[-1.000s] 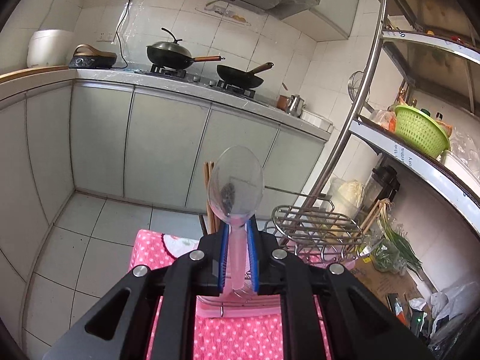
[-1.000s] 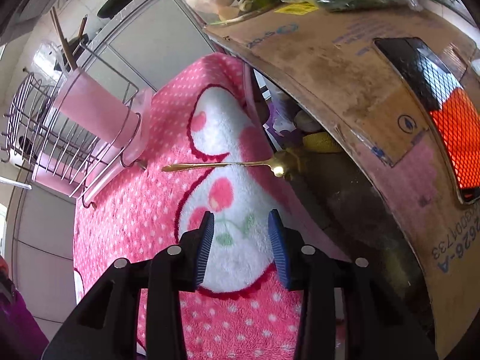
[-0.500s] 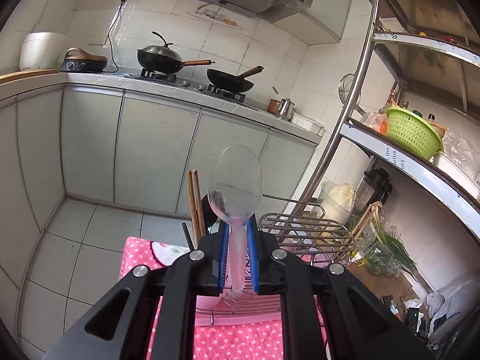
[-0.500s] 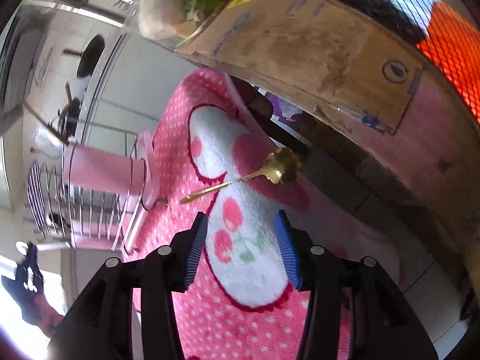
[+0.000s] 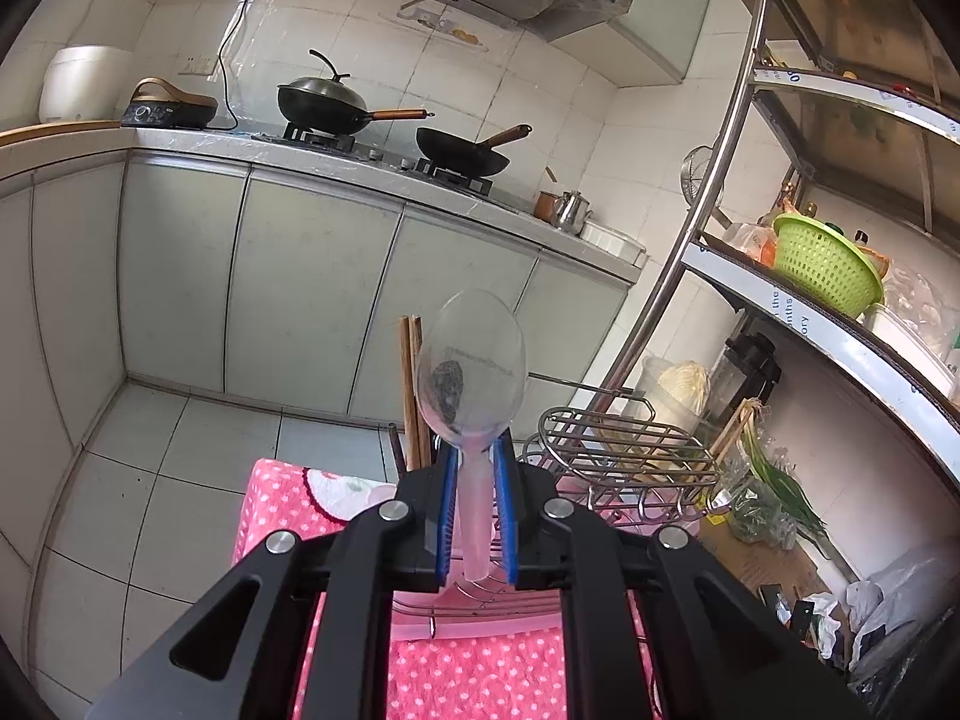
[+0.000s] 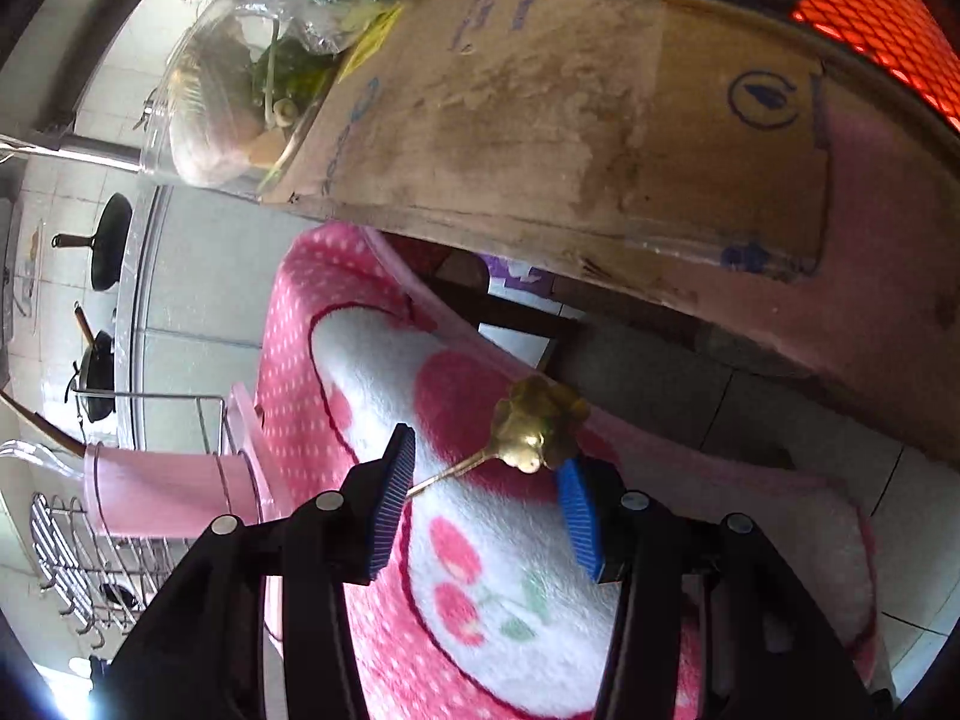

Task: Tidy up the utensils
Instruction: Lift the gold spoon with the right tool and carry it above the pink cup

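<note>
My left gripper [image 5: 475, 498] is shut on the pale handle of a clear plastic rice paddle [image 5: 473, 372], whose blade stands upright above the jaws. Behind it, wooden chopsticks [image 5: 411, 384] rise from a pink utensil holder [image 6: 162, 489] in a wire rack [image 5: 624, 450]. In the right wrist view a gold spoon [image 6: 528, 429] with a flower-shaped bowl lies on the pink cherry mat [image 6: 480, 576]. My right gripper [image 6: 486, 501] is open just over the spoon, its thin handle running between the blue pads, neither pad pressing on it.
A stained cardboard box [image 6: 570, 120] with bagged vegetables [image 6: 312, 12] on top looms close behind the spoon. Metal shelving [image 5: 810, 312] with a green basket [image 5: 825, 270] stands to the right. Counter and woks [image 5: 324, 102] lie across the tiled floor.
My right gripper rolled, sank toward the mat and opened a little; the gold spoon now lies between its pads. The left gripper still holds the paddle, nearly unmoved.
</note>
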### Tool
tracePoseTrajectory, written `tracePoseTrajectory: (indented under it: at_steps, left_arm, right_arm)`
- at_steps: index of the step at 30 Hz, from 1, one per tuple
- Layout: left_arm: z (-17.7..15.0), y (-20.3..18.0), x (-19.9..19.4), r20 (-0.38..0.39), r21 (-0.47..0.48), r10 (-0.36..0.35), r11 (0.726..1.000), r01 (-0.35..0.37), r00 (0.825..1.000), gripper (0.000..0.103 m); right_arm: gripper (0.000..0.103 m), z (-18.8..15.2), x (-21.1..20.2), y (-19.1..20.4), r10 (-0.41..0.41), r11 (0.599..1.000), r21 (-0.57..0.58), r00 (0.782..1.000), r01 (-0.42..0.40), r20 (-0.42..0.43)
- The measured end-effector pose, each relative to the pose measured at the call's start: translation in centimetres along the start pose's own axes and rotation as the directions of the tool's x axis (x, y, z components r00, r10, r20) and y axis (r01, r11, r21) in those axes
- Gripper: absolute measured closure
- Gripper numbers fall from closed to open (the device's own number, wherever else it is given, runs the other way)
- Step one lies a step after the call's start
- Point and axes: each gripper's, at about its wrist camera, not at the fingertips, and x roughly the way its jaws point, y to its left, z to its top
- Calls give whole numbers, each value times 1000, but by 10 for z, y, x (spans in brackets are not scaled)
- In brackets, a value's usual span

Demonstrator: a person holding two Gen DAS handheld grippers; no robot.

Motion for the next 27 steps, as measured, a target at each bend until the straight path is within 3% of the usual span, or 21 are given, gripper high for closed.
tracePoseTrajectory:
  at_steps: [2, 4, 6, 7, 12, 16, 22, 27]
  left_arm:
    - [-2, 2, 1, -5, 0, -1, 1000, 1, 1000, 92]
    - [-4, 2, 2, -12, 0, -4, 1000, 4, 1000, 92]
    - [-5, 2, 4, -17, 1, -7, 1000, 7, 1000, 92]
    - [-6, 2, 4, -19, 2, -8, 1000, 8, 1000, 92]
    - [-8, 3, 4, -22, 0, -12, 1000, 12, 1000, 92]
    - [-6, 2, 0, -17, 5, -9, 1000, 9, 1000, 92]
    - [-3, 0, -9, 2, 9, -3, 1000, 2, 1000, 92]
    - [-3, -3, -16, 7, 10, 2, 1000, -2, 1000, 92]
  right_arm:
    - [57, 0, 1, -2, 1, 1000, 19, 1000, -2, 24]
    - [72, -2, 2, -3, 2, 999, 33, 999, -3, 53]
    - [77, -5, 0, -4, 11, 1000, 21, 996, -13, 85]
    - [90, -5, -2, -3, 13, 1000, 9, 995, -14, 103]
    - [93, -2, -21, 17, 20, 992, -126, 981, 4, 191]
    - [96, -4, -31, 43, 49, 967, -255, 979, 3, 197]
    - [100, -18, -58, 94, 92, 873, -487, 972, 25, 214]
    - [101, -40, -79, 136, 123, 749, -661, 971, 47, 207]
